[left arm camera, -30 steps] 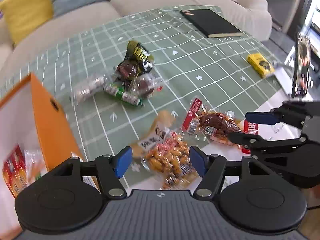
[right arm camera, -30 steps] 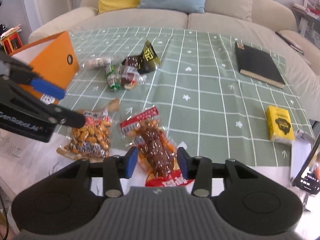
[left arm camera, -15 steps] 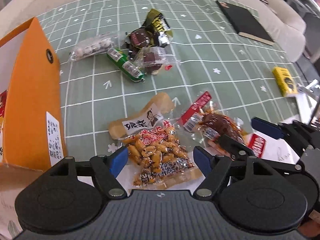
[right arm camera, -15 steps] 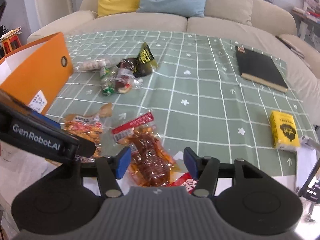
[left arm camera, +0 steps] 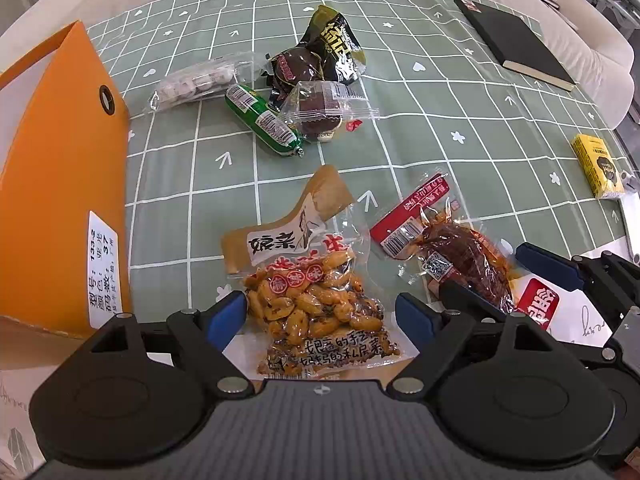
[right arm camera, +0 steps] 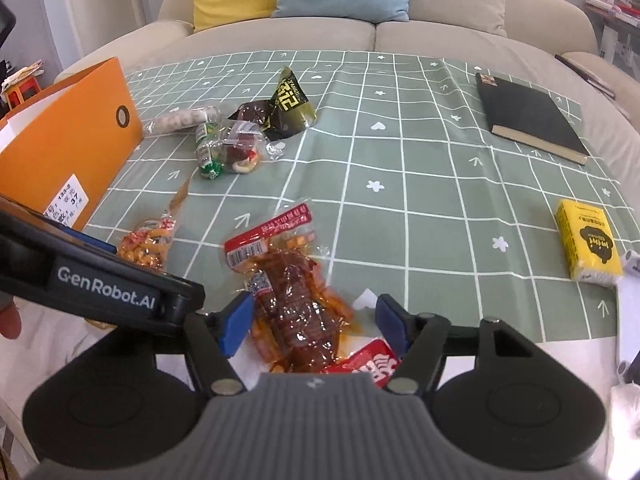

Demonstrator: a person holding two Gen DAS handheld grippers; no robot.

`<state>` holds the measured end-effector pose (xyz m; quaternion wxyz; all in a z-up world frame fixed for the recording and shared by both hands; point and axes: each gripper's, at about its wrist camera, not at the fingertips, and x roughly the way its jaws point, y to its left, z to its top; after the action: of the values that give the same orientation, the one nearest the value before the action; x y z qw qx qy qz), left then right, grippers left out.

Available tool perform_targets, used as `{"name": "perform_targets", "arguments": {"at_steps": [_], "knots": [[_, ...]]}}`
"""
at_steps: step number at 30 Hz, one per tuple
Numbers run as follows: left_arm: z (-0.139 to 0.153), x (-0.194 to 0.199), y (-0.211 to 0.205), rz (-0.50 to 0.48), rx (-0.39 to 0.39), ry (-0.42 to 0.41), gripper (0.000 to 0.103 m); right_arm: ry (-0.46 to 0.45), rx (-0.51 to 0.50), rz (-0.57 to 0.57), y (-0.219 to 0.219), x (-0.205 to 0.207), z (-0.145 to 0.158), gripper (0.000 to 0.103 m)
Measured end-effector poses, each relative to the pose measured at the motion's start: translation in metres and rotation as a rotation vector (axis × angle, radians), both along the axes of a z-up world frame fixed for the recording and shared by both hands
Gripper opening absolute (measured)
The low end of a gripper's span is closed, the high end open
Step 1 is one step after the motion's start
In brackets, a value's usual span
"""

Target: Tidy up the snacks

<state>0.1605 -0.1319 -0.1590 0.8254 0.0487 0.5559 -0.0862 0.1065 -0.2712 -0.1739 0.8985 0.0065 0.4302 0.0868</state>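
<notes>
The left tool (left arm camera: 320,316) hangs spread wide, its blue pads either side of a clear peanut packet (left arm camera: 316,304) without visibly pinching it; the packet's tan header bears "娘亲". The right tool (right arm camera: 314,318) is likewise released, straddling a clear packet of reddish-brown spiced meat (right arm camera: 296,300) with a red barcode strip. Both packets lie at the near edge of the bench's green grid cloth (right arm camera: 420,184). The left tool's side reads "GenRobot.AI". Left stands an orange box (left arm camera: 60,184), its white label showing "37". Farther back cluster a green sausage (left arm camera: 262,120), a black-and-gold packet (left arm camera: 334,48) and other wrapped sweets.
</notes>
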Motion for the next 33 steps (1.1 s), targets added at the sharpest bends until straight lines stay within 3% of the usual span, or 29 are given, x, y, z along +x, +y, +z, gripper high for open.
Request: {"name": "perform_targets", "arguments": {"at_steps": [5, 10, 13, 21, 23, 24, 28, 29, 30, 33], "knots": [[-0.001, -0.003, -0.002, -0.026, 0.008, -0.017, 0.092, 0.004, -0.024, 0.006, 0.003, -0.001, 0.0, 0.063], [0.001, -0.006, -0.003, -0.051, 0.017, -0.049, 0.082, 0.001, -0.018, 0.027, 0.007, -0.004, 0.003, 0.051], [0.002, -0.008, 0.002, -0.054, -0.012, -0.054, 0.081, -0.016, -0.02, 0.049, 0.009, -0.008, 0.007, 0.042], [0.012, -0.016, 0.012, -0.05, -0.081, -0.082, 0.075, -0.014, 0.022, 0.051, 0.01, -0.013, 0.015, 0.033], [0.014, -0.017, 0.014, -0.047, -0.083, -0.087, 0.071, -0.009, 0.036, 0.037, 0.008, -0.014, 0.016, 0.03], [0.016, -0.018, 0.015, -0.047, -0.082, -0.096, 0.064, -0.006, 0.048, 0.031, 0.006, -0.014, 0.017, 0.03], [0.023, -0.018, 0.022, -0.025, -0.129, -0.081, 0.062, 0.018, 0.082, 0.001, 0.0, -0.016, 0.017, 0.029], [0.023, -0.018, 0.024, -0.017, -0.132, -0.079, 0.062, 0.02, 0.086, -0.004, 0.0, -0.017, 0.018, 0.026], [0.023, -0.019, 0.026, -0.014, -0.13, -0.083, 0.062, 0.012, 0.081, -0.014, -0.001, -0.018, 0.02, 0.002], [0.027, -0.024, 0.03, -0.015, -0.143, -0.1, 0.054, 0.034, 0.1, -0.047, -0.007, -0.019, 0.022, 0.0]]}}
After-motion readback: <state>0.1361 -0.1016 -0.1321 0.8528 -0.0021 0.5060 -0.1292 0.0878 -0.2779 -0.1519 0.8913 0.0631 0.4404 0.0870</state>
